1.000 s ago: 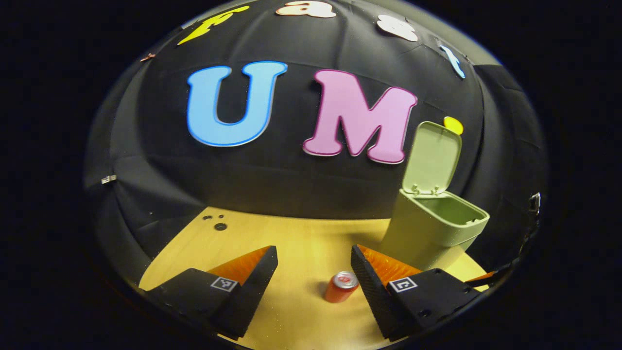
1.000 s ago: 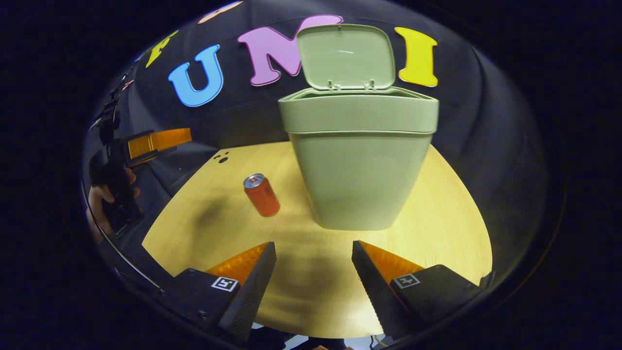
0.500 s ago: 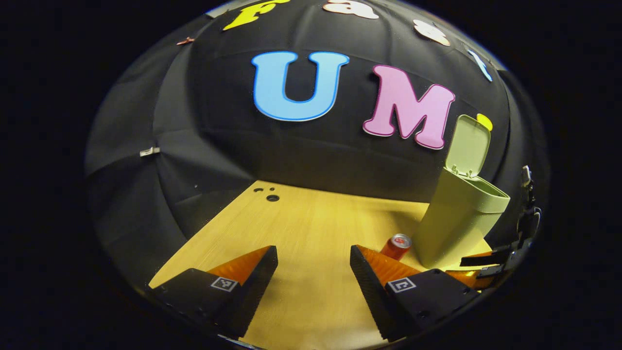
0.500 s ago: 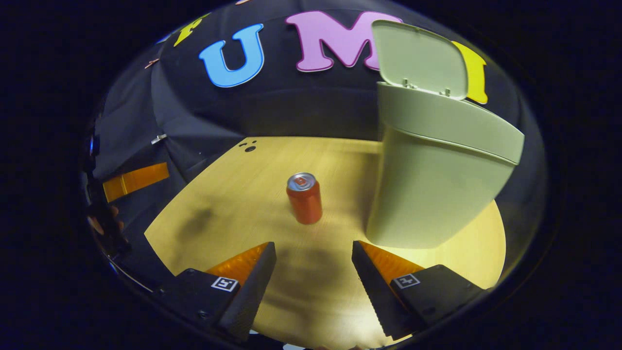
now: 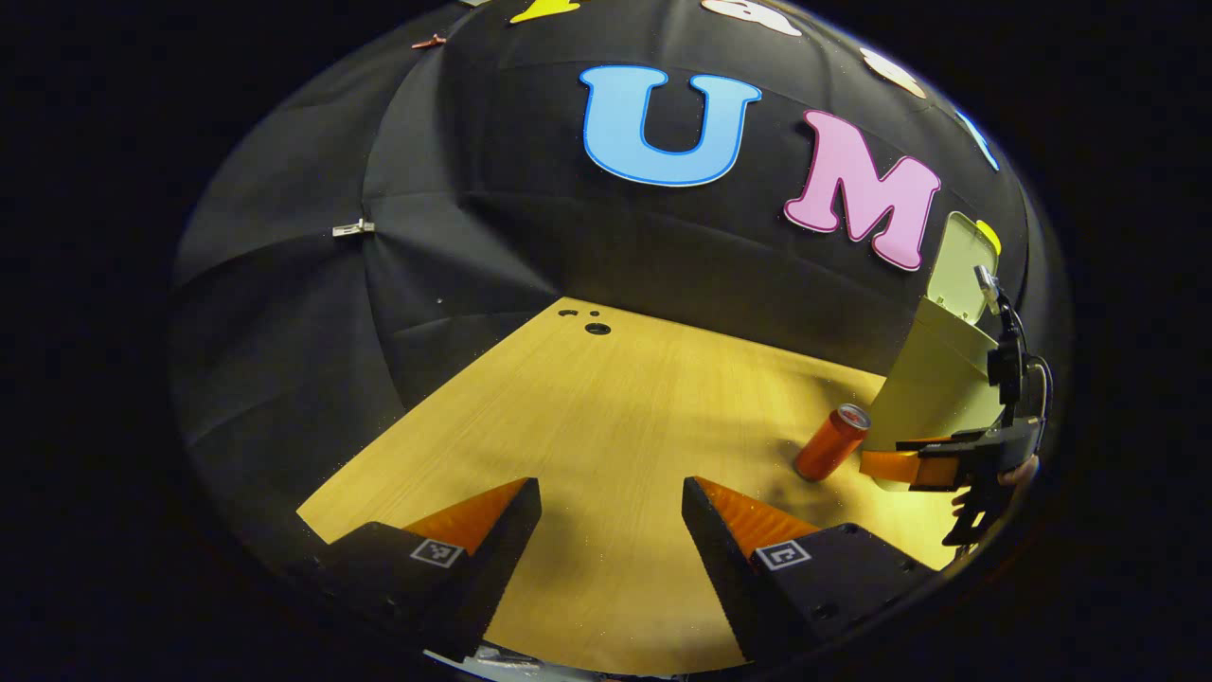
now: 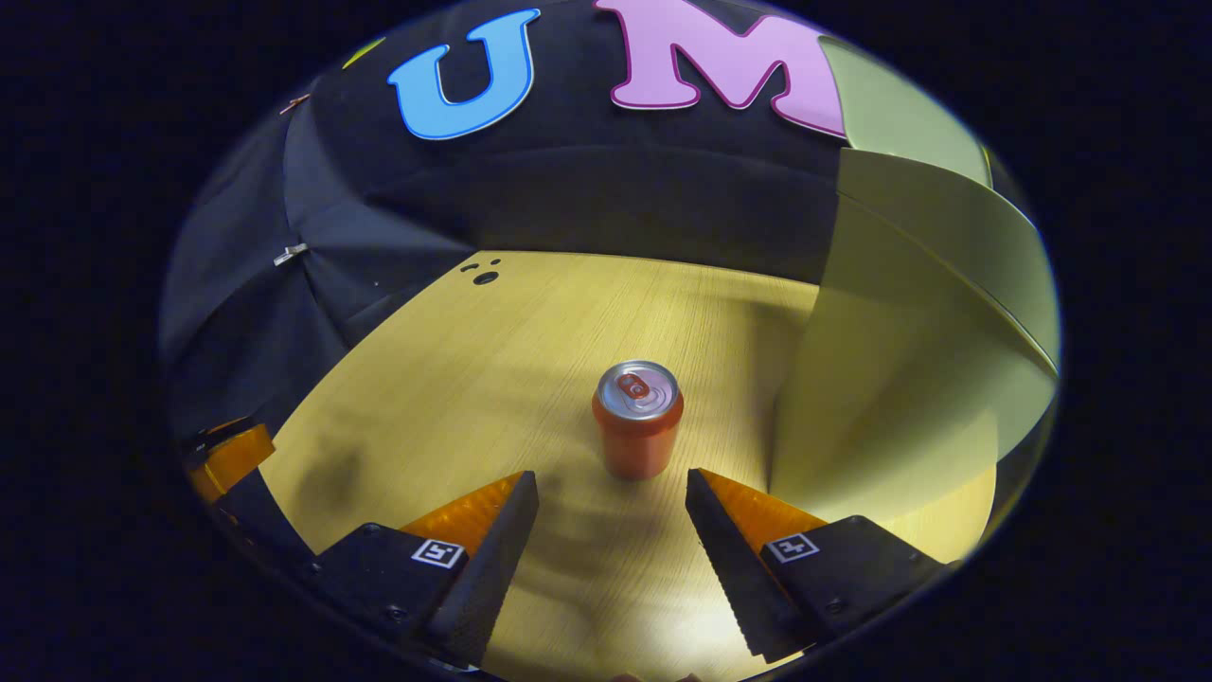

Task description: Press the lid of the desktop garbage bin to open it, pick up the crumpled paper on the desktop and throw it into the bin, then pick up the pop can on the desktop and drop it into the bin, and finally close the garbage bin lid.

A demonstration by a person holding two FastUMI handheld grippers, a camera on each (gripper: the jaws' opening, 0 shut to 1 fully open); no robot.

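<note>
Pale wood grain covers the desktop (image 6: pixel 492 379), the broadest surface in both views, with small dark holes (image 5: pixel 597 328) near its far edge. The green garbage bin (image 6: pixel 909 360) stands at the right; in the right gripper view its far side and most of its raised lid (image 6: pixel 900 118) are cut off, and its inside is hidden. In the left gripper view the bin (image 5: pixel 933 379) is partly covered by the right gripper (image 5: pixel 904 464), which reaches in from the right edge with a hand (image 5: pixel 1018 471) barely visible behind it. The red pop can (image 6: pixel 637 419) stands upright on the desktop just left of the bin, just ahead of the right gripper (image 6: pixel 612 488), whose fingers are spread wide with nothing between them. The left gripper (image 5: pixel 611 493) hangs over bare desktop, fingers also spread and holding nothing, well apart from the can (image 5: pixel 831 442).
</note>
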